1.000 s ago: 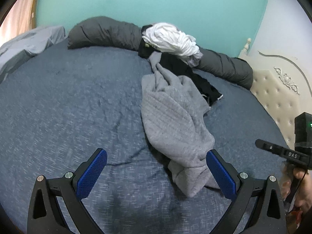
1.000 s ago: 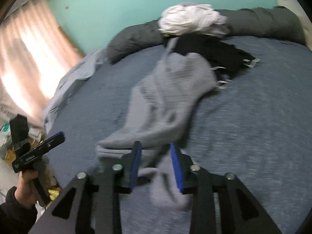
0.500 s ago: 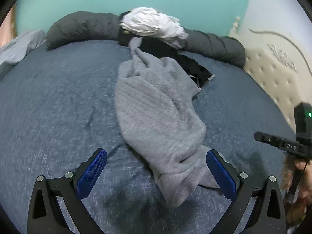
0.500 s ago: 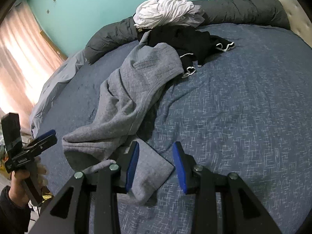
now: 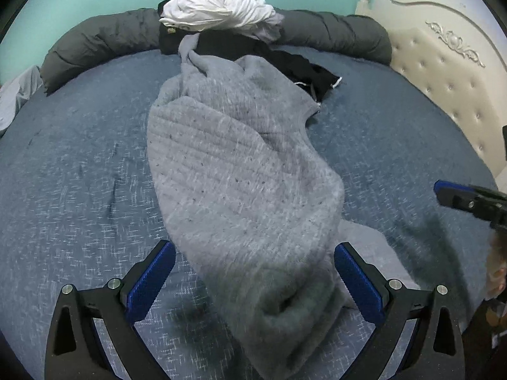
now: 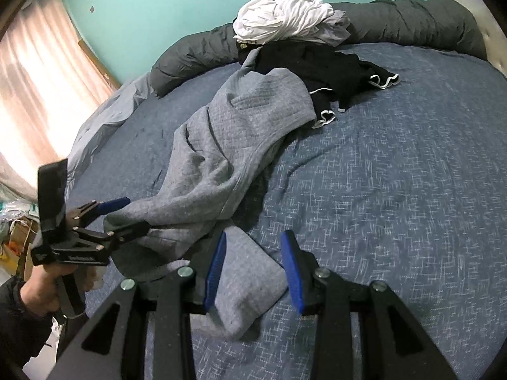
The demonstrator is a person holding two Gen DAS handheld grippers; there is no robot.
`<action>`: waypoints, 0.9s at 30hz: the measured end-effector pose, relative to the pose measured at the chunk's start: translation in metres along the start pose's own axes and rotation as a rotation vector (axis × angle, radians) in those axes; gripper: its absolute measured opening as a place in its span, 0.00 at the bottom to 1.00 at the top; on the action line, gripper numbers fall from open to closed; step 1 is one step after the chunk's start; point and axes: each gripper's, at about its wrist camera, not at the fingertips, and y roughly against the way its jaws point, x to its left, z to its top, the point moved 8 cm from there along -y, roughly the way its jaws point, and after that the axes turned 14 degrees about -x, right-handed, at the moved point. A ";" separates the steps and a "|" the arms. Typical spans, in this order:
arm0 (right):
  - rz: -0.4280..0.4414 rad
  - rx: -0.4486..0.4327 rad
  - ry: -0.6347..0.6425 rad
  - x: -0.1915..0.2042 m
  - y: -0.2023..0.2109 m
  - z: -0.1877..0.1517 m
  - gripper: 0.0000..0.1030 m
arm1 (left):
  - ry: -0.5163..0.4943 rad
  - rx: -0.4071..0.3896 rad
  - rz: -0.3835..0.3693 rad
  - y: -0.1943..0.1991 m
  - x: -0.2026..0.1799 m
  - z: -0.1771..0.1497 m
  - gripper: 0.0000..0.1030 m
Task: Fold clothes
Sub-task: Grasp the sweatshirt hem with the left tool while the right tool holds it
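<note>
A grey quilted sweater (image 5: 240, 171) lies crumpled and stretched lengthwise on the blue bed (image 5: 76, 190). My left gripper (image 5: 253, 280) is open wide and low over the sweater's near end, which lies between its blue pads (image 5: 152, 277) without touching them. In the right wrist view the same left gripper (image 6: 133, 215) straddles that bunched end of the sweater (image 6: 218, 155). My right gripper (image 6: 253, 272) is open, with a flat grey flap (image 6: 247, 281) of the sweater lying between its fingers. Its left pad is at the flap's edge and its right pad is clear of it.
A white garment (image 5: 215, 6) and a black one (image 5: 285, 60) are piled at the far end, against a rolled dark grey duvet (image 5: 336, 31). A cream tufted headboard (image 5: 443, 72) stands at the right. A curtained window (image 6: 35, 76) and floor clutter lie off the bed's left side.
My left gripper came forward and down, so the sweater's near end now lies between its fingers. The right gripper sank a little at first, then held still, its gap unchanged.
</note>
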 end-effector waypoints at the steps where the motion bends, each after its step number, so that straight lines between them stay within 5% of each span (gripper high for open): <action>1: 0.000 0.000 -0.003 -0.001 -0.001 0.000 0.35 | 0.002 0.009 -0.003 -0.003 0.000 -0.002 0.93; 3: -0.001 -0.001 -0.008 -0.002 -0.002 0.000 0.35 | 0.001 0.030 -0.010 -0.011 0.001 -0.007 0.86; 14: 0.002 0.002 -0.032 -0.008 -0.009 -0.004 0.35 | 0.002 0.079 -0.008 -0.032 0.010 -0.027 0.85; 21: 0.007 0.008 -0.029 -0.009 -0.013 -0.005 0.35 | 0.016 0.125 -0.035 -0.041 0.015 -0.042 0.64; 27: 0.007 0.013 -0.035 -0.011 -0.018 -0.007 0.35 | -0.017 0.135 -0.028 -0.045 0.013 -0.044 0.64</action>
